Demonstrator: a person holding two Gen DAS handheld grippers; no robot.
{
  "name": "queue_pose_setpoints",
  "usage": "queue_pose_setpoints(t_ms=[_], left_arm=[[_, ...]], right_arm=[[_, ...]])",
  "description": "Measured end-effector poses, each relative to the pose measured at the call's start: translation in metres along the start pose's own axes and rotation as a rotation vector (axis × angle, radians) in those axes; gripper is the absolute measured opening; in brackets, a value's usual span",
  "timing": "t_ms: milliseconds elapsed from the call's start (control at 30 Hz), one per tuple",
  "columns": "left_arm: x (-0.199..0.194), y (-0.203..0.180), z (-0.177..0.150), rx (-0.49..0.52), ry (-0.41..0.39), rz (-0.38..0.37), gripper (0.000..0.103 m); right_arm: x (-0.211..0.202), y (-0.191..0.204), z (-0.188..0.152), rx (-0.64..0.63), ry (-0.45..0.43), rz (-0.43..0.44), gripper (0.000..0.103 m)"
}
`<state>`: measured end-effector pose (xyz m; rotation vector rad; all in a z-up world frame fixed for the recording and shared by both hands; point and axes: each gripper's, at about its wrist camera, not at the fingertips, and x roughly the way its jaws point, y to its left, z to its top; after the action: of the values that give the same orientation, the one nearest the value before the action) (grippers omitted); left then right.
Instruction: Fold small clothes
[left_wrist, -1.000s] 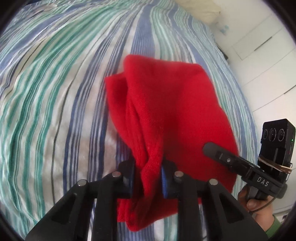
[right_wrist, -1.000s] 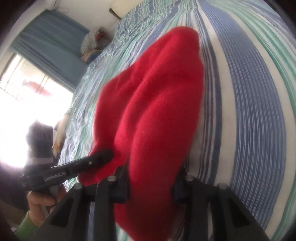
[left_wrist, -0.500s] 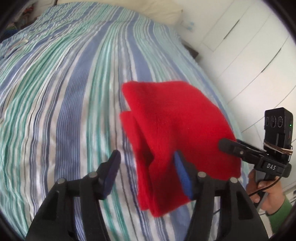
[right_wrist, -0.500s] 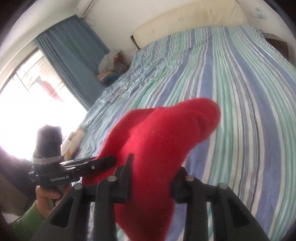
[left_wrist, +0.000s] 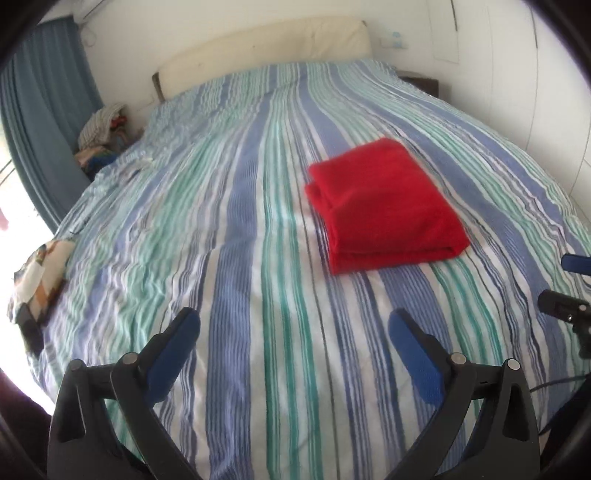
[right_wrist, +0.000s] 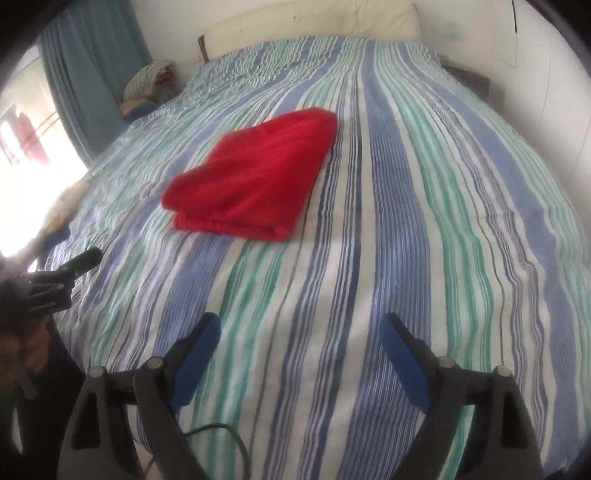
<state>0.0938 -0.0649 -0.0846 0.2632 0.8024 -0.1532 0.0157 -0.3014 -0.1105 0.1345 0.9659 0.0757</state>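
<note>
A red cloth (left_wrist: 384, 206) lies folded flat in a neat stack on the striped bed (left_wrist: 240, 258); it also shows in the right wrist view (right_wrist: 255, 184). My left gripper (left_wrist: 293, 332) is open and empty, held back over the near part of the bed, well short of the cloth. My right gripper (right_wrist: 299, 332) is open and empty too, also back from the cloth. The right gripper's fingers (left_wrist: 561, 306) show at the right edge of the left wrist view. The left gripper's fingers (right_wrist: 79, 263) show at the left edge of the right wrist view.
A pile of clothes (left_wrist: 105, 129) sits at the bed's far left by a blue curtain (left_wrist: 40, 122). A patterned cloth (left_wrist: 38, 273) lies at the bed's left edge. A cream headboard (left_wrist: 266, 51) is at the far end. White cupboards (left_wrist: 535, 92) stand on the right.
Both grippers have let go of the red cloth, opened wide and pulled back toward the foot of the bed. The cloth now lies folded on the bed.
</note>
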Motion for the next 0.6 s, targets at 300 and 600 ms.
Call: queue_pose_setpoints(t_ms=[300,600], left_arm=[[-0.031,0.006,0.004,-0.103,0.039,0.021,0.102],[-0.037,0.012,0.005,-0.126,0.056,0.017,0.102]], right_arm=[[-0.046,0.053,0.016,-0.084,-0.034,-0.082,0.101],[-0.067,0.077,0.016,-0.098,-0.032,-0.126,0.101]])
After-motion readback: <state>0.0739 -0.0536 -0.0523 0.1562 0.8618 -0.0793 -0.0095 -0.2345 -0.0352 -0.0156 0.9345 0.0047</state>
